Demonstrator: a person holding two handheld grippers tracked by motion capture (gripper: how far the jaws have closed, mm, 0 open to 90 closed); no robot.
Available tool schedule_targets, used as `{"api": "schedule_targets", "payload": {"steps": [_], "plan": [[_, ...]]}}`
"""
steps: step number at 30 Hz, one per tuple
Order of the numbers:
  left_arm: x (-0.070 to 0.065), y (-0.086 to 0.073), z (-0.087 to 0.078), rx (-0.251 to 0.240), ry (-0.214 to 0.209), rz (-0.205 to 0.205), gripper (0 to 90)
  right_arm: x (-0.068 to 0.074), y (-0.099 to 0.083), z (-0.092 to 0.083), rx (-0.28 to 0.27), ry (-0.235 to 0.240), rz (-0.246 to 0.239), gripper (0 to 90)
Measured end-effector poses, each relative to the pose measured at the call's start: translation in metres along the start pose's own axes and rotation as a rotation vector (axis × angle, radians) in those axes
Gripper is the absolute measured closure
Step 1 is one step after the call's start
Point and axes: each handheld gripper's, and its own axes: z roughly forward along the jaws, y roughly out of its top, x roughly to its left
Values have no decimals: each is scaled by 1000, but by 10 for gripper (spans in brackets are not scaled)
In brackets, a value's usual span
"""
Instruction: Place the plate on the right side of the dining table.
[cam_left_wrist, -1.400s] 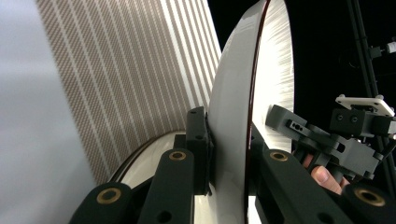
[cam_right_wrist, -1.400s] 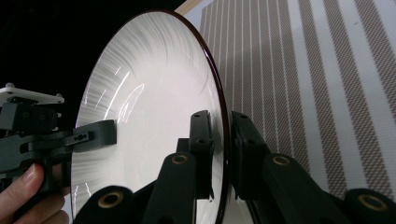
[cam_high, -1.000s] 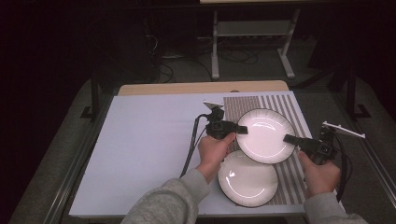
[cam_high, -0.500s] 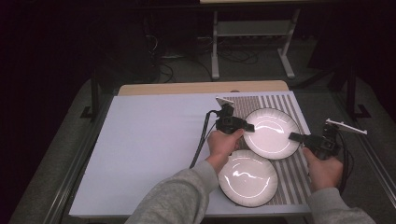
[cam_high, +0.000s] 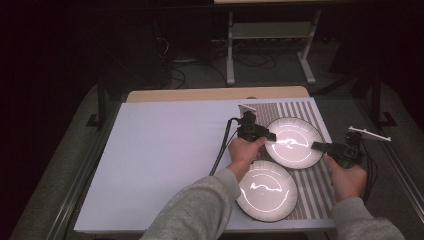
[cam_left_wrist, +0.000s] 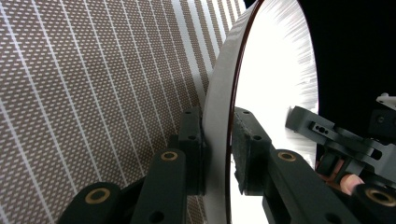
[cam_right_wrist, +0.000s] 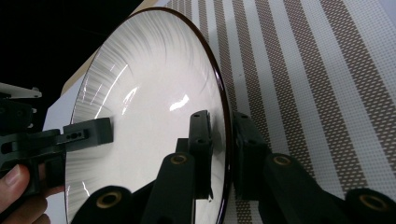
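A white plate with a dark rim (cam_high: 295, 142) is held just over the brown striped placemat (cam_high: 311, 186), carried between both grippers. My left gripper (cam_high: 270, 136) is shut on its left rim, one pad on each face (cam_left_wrist: 217, 154). My right gripper (cam_high: 316, 146) is shut on the opposite rim (cam_right_wrist: 224, 154). The plate (cam_left_wrist: 275, 79) looks steeply tilted in the left gripper view, with the right gripper (cam_left_wrist: 322, 133) beyond it. In the right gripper view the plate (cam_right_wrist: 149, 93) shows its glossy inside, with the left gripper (cam_right_wrist: 84, 133) at its far edge.
A second white plate (cam_high: 266, 190) lies flat on the near part of the placemat, close under the left forearm. A pale sheet (cam_high: 165, 160) covers the table to the left. The table's right edge runs just past the right hand. Shelving legs stand behind the table.
Both hands have carried the plate to the right and a little lower over the placemat. The near plate has not moved.
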Motion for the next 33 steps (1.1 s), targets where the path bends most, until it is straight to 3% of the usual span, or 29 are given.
{"api": "schedule_targets", "payload": {"steps": [20,33], "plan": [[10,1,22,19,21,-15,738,-16,5,13,32,-45,-3,779],[7,6,26,73,71,8,722,-20,4,16,52,-53,11,773]]}}
